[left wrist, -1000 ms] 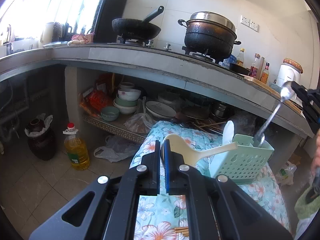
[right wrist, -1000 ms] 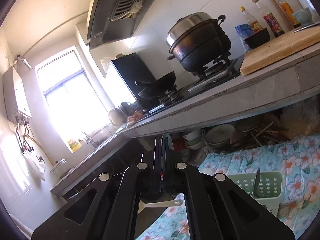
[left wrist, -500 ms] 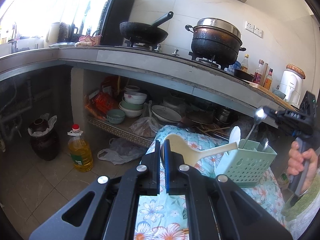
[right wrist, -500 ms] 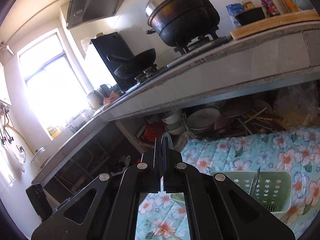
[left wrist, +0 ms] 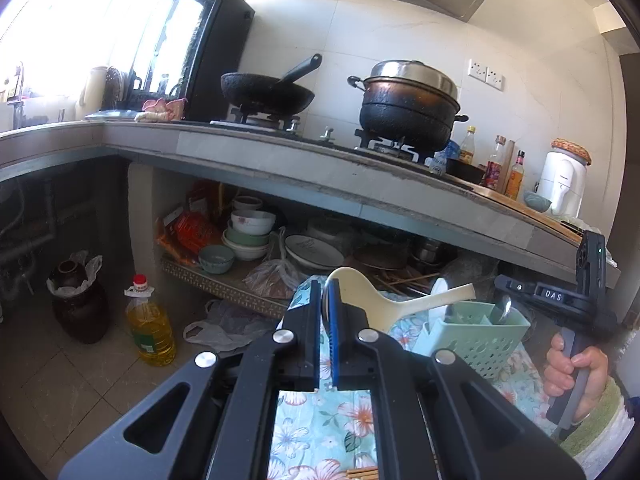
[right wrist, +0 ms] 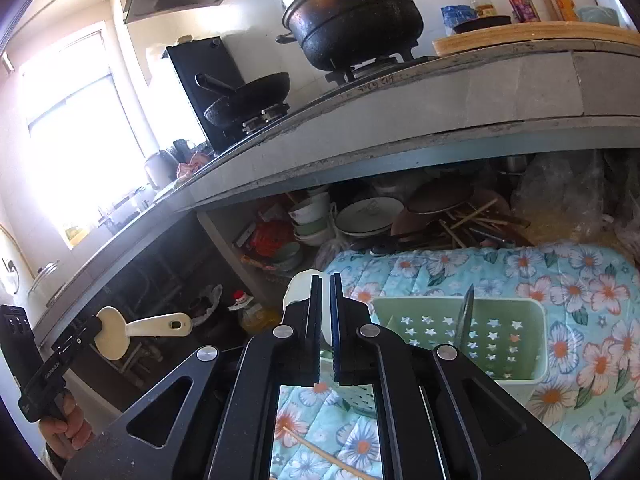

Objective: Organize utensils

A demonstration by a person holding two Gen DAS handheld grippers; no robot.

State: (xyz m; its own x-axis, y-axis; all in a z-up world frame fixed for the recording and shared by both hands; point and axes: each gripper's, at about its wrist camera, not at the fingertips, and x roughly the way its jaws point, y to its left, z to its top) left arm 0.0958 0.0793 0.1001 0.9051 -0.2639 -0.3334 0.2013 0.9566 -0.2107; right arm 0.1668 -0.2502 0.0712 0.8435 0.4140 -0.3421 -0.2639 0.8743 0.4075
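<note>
Cream plastic fills the left claw (left wrist: pixel 326 308): its pads are clamped on the round blade of a rice paddle (left wrist: pixel 374 302), held in the air to the left of the basket. The paddle's long axis runs near level, handle pointing right toward the basket; from the right wrist camera the same paddle (right wrist: pixel 136 330) shows at far left with its handle, and the hanging hole in it, aimed rightward.

Next comes the mint-green utensil basket (left wrist: pixel 478 340), standing upright on the floral cloth (left wrist: pixel 316 432) that covers the bench. A white spoon (left wrist: pixel 440 290) stands at the basket's left end, its bowl upward.

Rightward, a metal spoon (left wrist: pixel 505 308) stands inside the basket's right part, bowl up and handle down, leaning slightly. The right claw (right wrist: pixel 325 292) is just parting its jaws; a narrow gap shows between the pads and nothing is gripped in it. In the left wrist view the right claw (left wrist: pixel 500 282) sits right above the metal spoon's bowl, with the person's right hand (left wrist: pixel 576 368) wrapped on the handle at the far right.
</note>
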